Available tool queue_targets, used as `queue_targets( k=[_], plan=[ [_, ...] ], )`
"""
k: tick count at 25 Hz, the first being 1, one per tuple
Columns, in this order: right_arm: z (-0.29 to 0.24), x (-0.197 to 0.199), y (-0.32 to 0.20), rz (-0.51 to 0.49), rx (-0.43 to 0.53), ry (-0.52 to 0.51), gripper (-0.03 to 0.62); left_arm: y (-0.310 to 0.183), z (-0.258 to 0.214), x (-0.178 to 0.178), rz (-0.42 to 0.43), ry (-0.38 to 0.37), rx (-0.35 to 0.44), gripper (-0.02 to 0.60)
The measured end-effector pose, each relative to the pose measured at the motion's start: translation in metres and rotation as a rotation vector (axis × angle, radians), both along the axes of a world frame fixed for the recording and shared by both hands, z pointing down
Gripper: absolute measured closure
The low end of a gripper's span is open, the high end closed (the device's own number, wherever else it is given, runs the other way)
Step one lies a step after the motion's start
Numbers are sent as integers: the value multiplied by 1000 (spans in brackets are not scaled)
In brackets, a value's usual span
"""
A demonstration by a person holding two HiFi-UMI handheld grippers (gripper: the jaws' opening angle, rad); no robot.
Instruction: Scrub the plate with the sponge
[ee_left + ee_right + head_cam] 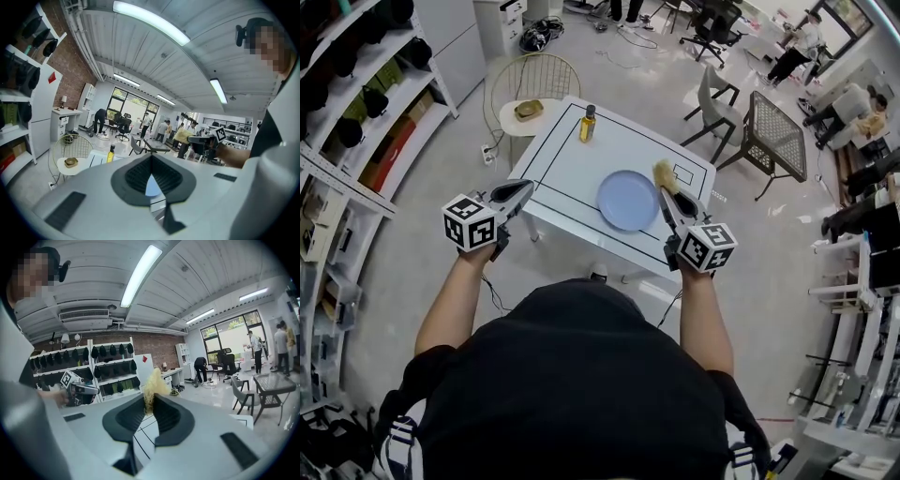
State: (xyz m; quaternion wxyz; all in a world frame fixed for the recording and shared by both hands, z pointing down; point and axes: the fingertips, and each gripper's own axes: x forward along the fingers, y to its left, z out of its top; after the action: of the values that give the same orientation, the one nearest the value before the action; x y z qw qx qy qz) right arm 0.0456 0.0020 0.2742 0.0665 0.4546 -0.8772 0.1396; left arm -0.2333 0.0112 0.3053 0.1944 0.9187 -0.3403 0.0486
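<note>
Office with swivel chairs, shelving

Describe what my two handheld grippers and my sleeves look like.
Both are light grey, tapering two-jaw tools: the left gripper and right gripper. Each carries a white cube printed with black square markers at the hand end, and black ribbed pads line the jaws' inner faces. The person wears a black short-sleeved top.

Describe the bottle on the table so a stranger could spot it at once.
Find the white table with black lines, in the middle of the floor. Beyond the round blue plate on it, near the far edge, stands the bottle. It is the only upright thing on the tabletop: small, with yellow liquid inside and a dark cap.
</note>
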Motion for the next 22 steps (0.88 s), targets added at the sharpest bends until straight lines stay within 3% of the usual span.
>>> queue_targets(
  k=[15, 22],
  plan=[
    [20, 9, -19, 2, -12, -24, 546, -11, 17, 1, -8, -26, -23, 575],
    [32, 29, -39, 25, -32, -20, 546, -33, 30, 28, 27, -34, -48, 575]
  ],
)
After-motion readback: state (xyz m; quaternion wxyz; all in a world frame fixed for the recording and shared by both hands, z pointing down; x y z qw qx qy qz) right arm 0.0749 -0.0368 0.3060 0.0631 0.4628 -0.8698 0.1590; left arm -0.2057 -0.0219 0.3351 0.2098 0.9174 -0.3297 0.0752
